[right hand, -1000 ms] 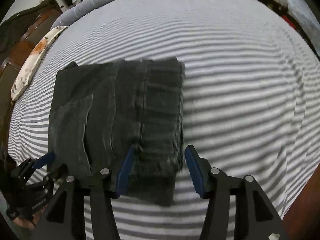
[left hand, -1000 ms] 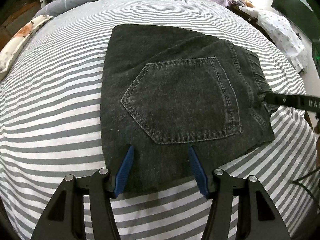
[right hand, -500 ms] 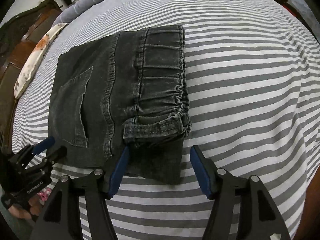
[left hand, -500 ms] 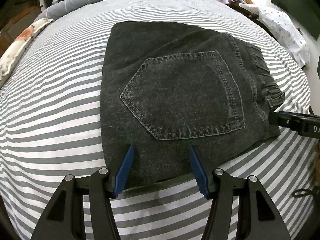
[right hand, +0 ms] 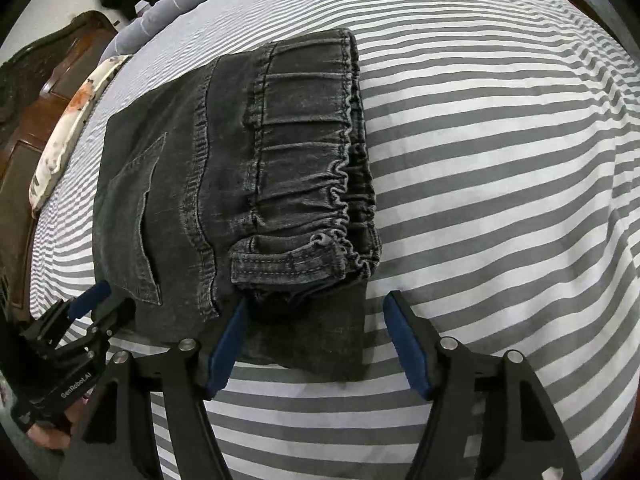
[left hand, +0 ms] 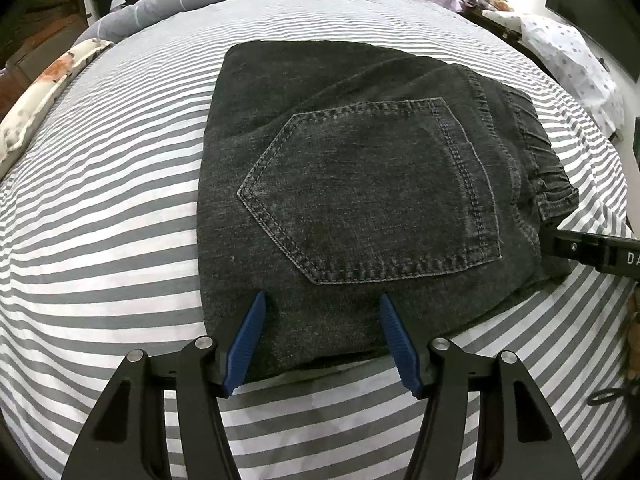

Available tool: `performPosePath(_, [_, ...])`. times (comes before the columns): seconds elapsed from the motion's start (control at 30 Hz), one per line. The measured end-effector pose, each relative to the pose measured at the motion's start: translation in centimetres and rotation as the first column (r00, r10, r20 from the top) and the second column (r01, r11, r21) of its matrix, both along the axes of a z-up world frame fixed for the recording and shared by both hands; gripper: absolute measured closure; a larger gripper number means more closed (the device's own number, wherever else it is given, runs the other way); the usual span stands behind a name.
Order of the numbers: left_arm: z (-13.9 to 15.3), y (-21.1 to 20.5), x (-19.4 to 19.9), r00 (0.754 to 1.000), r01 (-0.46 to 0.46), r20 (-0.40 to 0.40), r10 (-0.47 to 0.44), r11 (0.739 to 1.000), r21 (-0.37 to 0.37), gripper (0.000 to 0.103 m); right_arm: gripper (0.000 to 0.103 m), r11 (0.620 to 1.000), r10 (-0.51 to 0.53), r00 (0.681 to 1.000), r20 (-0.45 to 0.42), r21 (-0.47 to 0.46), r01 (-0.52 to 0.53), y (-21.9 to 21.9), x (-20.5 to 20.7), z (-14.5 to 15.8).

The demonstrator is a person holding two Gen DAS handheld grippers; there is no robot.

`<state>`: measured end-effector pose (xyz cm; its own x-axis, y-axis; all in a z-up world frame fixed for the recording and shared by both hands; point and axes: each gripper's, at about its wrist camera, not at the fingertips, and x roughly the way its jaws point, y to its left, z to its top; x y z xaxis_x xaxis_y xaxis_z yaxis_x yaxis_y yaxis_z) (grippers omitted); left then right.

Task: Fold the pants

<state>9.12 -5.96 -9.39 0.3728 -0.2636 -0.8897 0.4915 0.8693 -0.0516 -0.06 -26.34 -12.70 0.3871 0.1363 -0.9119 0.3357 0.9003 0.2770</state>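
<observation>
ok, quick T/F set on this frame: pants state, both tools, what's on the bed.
1. The pants lie folded into a compact stack on the striped bed cover. True.
2. The left tool is clamped shut on the fabric. False: its jaws stand open, with the near edge of the pants showing between them.
3. A back pocket faces up on top of the stack. True.
4. The right tool is open near the elastic waistband corner. True.
5. The pants are light blue denim. False: they are dark grey to black.
6. The pants hang over the edge of the bed. False: they lie wholly on the cover, with stripes visible all around.
</observation>
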Motion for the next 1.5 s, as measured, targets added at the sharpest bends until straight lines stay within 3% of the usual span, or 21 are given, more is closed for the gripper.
performPosePath(0.23, [0.3, 1.1, 0.4, 0.999, -0.016, -0.042, 0.014, 0.999, -0.050, 0.041, 0.035, 0.999, 0.006, 1.000, -0.001, 0.040, -0.006, -0.4, 0.2, 0.2])
performPosePath(0.37, [1.5, 2.6, 1.2, 0.994, -0.044, -0.102, 0.028, 0.986, -0.161, 0.041, 0.035, 0.996, 0.034, 0.999, 0.001, 0.087, -0.034, -1.8, 0.6, 1.0])
performPosePath(0.6, [3.0, 5.9, 4.5, 0.980, -0.126, -0.188, 0.070, 0.944, -0.306, 0.041, 0.032, 0.982, -0.008, 0.996, 0.092, 0.188, -0.010, -6.4, 0.8, 3.0])
performPosePath(0.8, [3.4, 7.1, 7.4, 0.976, -0.155, -0.195, 0.097, 0.939, -0.306, 0.041, 0.032, 0.961, -0.010, 0.988, 0.152, 0.275, -0.033, -9.4, 1.9, 3.2])
performPosePath(1.0, [1.7, 7.6, 10.4, 0.962, -0.188, -0.245, 0.118, 0.940, -0.285, 0.041, 0.032, 0.917, -0.010, 0.988, 0.155, 0.394, -0.053, -10.6, 4.2, 1.7])
performPosePath(1.33, [0.5, 7.6, 11.2, 0.963, -0.167, -0.253, 0.092, 0.940, -0.296, 0.041, 0.032, 0.921, 0.092, 0.987, 0.135, 0.365, -0.136, -9.1, 7.5, 0.2])
performPosePath(1.5, [0.2, 7.6, 11.5, 0.964, -0.168, -0.251, 0.085, 0.929, -0.330, 0.040, 0.030, 0.902, 0.078, 0.980, 0.181, 0.406, -0.147, -9.3, 7.9, -0.1])
